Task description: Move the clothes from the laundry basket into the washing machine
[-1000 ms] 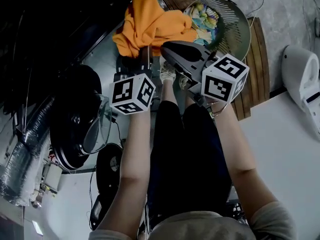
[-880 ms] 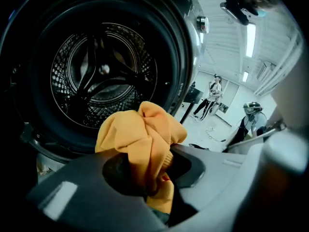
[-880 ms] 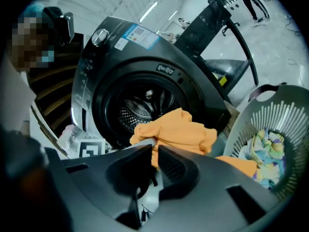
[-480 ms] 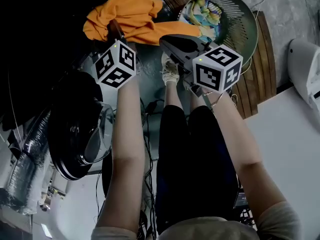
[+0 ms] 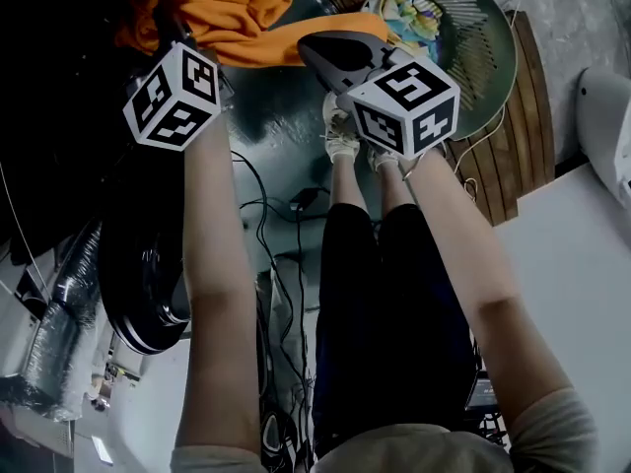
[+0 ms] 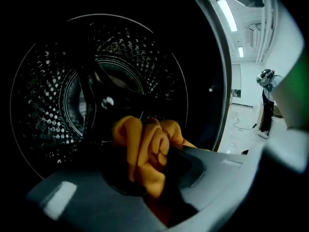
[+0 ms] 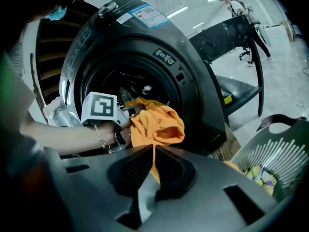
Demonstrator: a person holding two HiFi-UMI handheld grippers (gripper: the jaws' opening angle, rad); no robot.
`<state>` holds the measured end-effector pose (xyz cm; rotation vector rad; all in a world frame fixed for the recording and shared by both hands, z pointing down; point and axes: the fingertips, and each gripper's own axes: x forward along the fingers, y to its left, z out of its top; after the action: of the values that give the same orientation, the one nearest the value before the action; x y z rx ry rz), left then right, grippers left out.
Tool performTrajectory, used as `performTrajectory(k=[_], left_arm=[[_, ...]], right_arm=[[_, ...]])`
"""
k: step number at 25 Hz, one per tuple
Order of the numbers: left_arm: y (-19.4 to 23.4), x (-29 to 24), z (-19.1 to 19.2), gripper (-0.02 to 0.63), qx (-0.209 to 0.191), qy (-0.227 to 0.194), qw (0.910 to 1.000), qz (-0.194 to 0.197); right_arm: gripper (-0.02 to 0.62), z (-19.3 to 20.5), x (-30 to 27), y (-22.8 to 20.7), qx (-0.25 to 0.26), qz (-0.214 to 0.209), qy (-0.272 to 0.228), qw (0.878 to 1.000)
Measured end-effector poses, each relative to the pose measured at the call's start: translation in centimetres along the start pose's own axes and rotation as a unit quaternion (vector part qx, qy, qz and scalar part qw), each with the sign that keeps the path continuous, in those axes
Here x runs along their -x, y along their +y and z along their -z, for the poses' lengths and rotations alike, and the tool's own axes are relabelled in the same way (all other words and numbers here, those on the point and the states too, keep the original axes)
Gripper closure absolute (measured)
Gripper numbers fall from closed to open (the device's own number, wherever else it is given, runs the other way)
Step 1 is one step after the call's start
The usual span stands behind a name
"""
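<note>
Since a second ago both grippers have swung left, carrying the orange garment (image 5: 212,13) away from the laundry basket (image 5: 483,52) toward the washing machine (image 7: 145,42). The left gripper (image 6: 154,167) pinches a bunched fold of it, with the perforated drum (image 6: 48,95) just ahead of its jaws. The right gripper (image 7: 153,151) has its jaws pressed together on a thin strip of the same garment, which stretches ahead to the left gripper. Patterned clothes (image 5: 402,13) lie in the basket, off to the right gripper's right.
</note>
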<state>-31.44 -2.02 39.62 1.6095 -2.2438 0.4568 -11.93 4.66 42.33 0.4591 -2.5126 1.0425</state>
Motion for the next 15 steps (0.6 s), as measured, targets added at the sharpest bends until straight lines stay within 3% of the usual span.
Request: performTrajectory(k=[4, 6, 10, 15], left_arm=[[1.7, -2.3, -1.6, 0.486, -0.034, -0.016, 0.999, -0.023], [1.7, -4.2, -0.4, 0.468, -0.034, 0.006, 0.999, -0.028], [2.6, -6.5, 2.4, 0.364, 0.033, 0.057, 0.9974, -0.029], [4.5, -5.3, 1.7, 0.275, 0.071, 0.067, 0.9941, -0.048]], right_arm=[[0.575, 0.7, -0.5, 1.7, 0.002, -0.032, 0.019, 0.999], [0.575, 1.1, -0.6, 2.3, 0.0, -0.035, 0.023, 0.999], [0.575, 2.0, -0.7, 3.3, -0.016, -0.034, 0.02, 0.999], [0.575, 2.5, -0.4, 4.2, -0.028, -0.034, 0.015, 0.999]])
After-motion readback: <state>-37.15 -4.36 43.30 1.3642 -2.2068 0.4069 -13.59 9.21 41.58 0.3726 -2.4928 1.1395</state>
